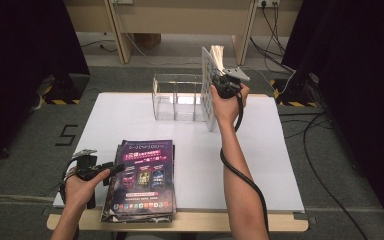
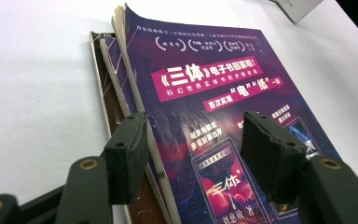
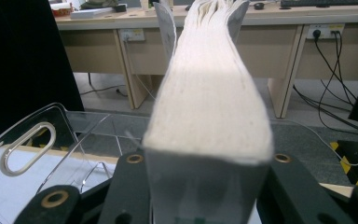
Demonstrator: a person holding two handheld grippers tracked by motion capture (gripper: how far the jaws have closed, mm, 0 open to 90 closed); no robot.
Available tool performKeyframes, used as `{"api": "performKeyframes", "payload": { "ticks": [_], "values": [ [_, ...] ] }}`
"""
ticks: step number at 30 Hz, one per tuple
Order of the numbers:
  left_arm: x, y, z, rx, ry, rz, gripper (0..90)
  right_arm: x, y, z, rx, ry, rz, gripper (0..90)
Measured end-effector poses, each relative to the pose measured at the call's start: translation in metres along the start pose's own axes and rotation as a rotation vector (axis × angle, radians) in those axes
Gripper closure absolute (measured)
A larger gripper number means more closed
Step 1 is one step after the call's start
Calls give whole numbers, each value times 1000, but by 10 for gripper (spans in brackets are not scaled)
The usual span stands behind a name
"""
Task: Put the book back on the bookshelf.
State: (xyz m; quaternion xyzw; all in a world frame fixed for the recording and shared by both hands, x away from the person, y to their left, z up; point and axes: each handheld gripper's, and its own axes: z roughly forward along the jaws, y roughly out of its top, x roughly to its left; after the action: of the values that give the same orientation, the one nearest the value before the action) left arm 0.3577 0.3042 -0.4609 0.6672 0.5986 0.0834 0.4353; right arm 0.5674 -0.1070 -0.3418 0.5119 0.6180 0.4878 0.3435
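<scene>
A stack of magazines (image 1: 145, 175) with a purple cover (image 2: 205, 70) lies at the table's front left. My left gripper (image 1: 111, 167) is level at the stack's left edge and open (image 2: 193, 126). One jaw sits beside the page edges and the other over the cover. A thick book (image 1: 208, 85) stands upright at the right end of a clear acrylic file holder (image 1: 175, 95). I cannot tell whether the book is in the last slot or just outside it. My right gripper (image 1: 223, 82) holds the book's upper part. The cream pages (image 3: 209, 102) fill the gap between its jaws (image 3: 207, 172) and fan out at the far end.
The white tabletop (image 1: 260, 150) stretches wide to the right of the magazines. The holder's curved wall with a slot handle (image 3: 28, 149) is left of the book. Wooden desk legs (image 1: 117, 35) stand behind, cables (image 1: 325, 175) run over the floor on the right, and dark curtains (image 1: 20, 60) hang at both sides.
</scene>
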Motion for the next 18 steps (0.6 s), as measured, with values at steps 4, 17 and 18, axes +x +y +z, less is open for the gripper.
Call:
{"api": "performKeyframes", "payload": {
  "ticks": [4, 17, 18],
  "values": [
    [0, 0, -1, -1, 0, 1, 407, 0, 1, -3, 13, 4, -8, 638],
    [-4, 1, -1, -5, -3, 9, 407, -1, 5, -27, 29, 35, -12, 616],
    [-4, 1, 0, -5, -3, 10, 407, -1, 5, -29, 30, 34, -11, 616]
  ]
}}
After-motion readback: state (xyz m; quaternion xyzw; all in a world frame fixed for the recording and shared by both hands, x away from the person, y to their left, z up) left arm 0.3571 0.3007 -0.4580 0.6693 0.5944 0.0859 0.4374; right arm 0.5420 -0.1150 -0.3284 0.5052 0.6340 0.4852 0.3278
